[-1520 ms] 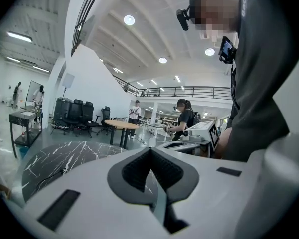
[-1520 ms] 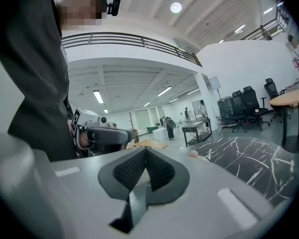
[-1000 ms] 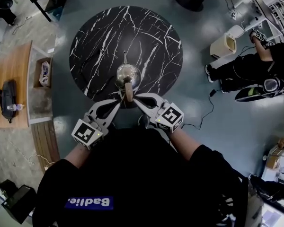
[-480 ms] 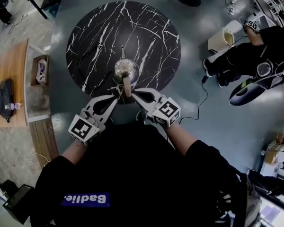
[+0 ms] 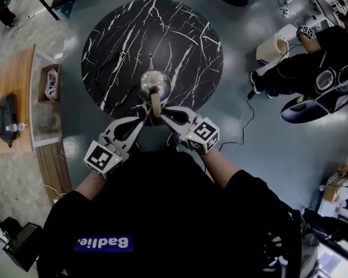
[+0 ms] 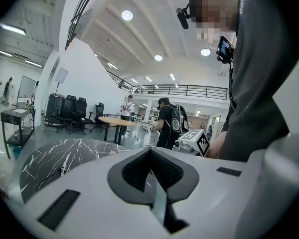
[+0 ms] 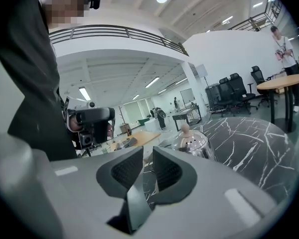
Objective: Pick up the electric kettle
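A shiny steel electric kettle (image 5: 155, 84) with a thin spout and a wooden handle (image 5: 156, 105) stands near the front edge of the round black marble table (image 5: 185, 33). In the head view my left gripper (image 5: 144, 113) and right gripper (image 5: 162, 114) point at the handle's near end from either side. In the left gripper view the left gripper (image 6: 150, 153) has its pads together with nothing in them. The right gripper (image 7: 148, 156) is opening, a narrow gap between its pads and nothing in it. The kettle (image 7: 192, 141) sits just ahead to its right.
A black cord (image 5: 119, 97) lies across the table to the kettle. At the left are a wooden bench with a black bag (image 5: 8, 117) and a box (image 5: 51, 86). A white bin (image 5: 272, 51), a seated person (image 5: 313, 68) and a floor cable (image 5: 246, 120) are at the right.
Both grippers stay at the handle's near end. The kettle keeps its spot on the table. The head view has shifted slightly, and the seated person at the right has moved.
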Demonstrator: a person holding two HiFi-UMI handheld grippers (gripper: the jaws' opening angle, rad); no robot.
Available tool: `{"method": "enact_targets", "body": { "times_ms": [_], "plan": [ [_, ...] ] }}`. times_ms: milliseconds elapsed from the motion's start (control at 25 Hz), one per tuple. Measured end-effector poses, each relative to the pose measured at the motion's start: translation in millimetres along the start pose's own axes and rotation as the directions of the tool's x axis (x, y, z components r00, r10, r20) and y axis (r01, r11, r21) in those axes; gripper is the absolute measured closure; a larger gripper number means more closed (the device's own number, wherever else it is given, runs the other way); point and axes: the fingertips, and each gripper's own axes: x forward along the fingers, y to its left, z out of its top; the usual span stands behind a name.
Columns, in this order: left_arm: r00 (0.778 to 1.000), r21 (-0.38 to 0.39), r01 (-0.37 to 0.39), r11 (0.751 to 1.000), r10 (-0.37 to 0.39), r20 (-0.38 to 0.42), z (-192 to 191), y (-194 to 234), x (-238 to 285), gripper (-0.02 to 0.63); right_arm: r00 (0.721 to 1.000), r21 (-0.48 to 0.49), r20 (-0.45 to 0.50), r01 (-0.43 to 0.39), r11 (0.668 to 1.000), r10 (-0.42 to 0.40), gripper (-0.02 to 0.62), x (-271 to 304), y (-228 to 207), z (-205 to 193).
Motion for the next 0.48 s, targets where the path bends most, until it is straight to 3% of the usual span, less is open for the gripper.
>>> {"method": "enact_targets", "body": {
  "times_ms": [480],
  "plan": [
    [0.999, -0.034, -0.034, 0.999, 0.035, 0.02, 0.1, 0.1, -1.0, 0.6, 0.999, 0.031, -0.036, 0.001, 1.0, 0.0, 0.48, 7.5, -10.6, -16.0]
  ]
}}
